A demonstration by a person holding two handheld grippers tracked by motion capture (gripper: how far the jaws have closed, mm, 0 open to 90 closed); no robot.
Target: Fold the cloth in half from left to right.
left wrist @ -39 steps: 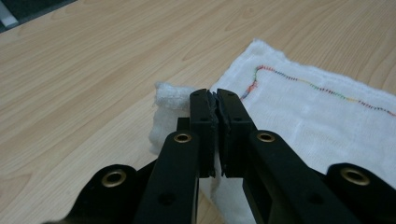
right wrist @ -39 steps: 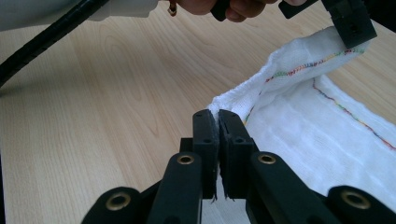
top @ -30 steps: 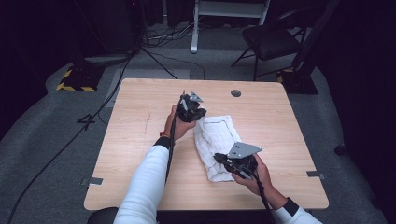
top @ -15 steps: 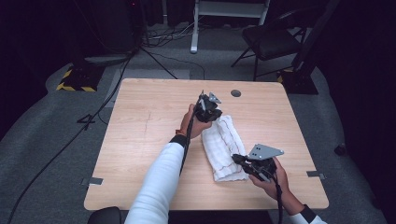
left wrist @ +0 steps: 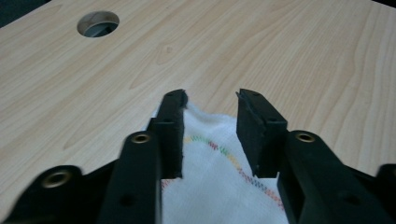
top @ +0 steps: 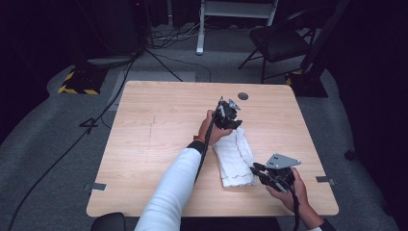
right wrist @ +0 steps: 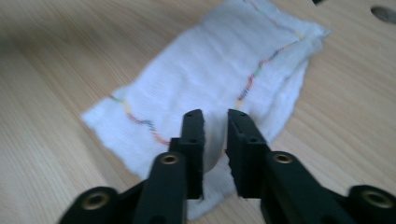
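A white cloth (top: 234, 156) with a coloured stitched line lies folded into a narrow strip on the right half of the wooden table (top: 154, 125). My left gripper (top: 235, 124) is at the cloth's far end. In the left gripper view its jaws (left wrist: 210, 98) have just been opening and stand apart over the cloth (left wrist: 210, 154) without pressing it. My right gripper (top: 255, 169) is at the cloth's near right corner. Its jaws (right wrist: 215, 116) have also just been opening; a small fold of the cloth (right wrist: 210, 70) sits loose in the narrow gap.
A round cable hole (top: 243, 96) lies in the table just beyond the left gripper. Behind the table stand a dark chair (top: 284, 41) and a white frame (top: 235, 14), and cables run across the grey floor. The table's left half is bare wood.
Both hands have moved to the right, carrying the cloth's edge over so the cloth is now a narrower strip. Both pairs of jaws have gone from shut to parted.
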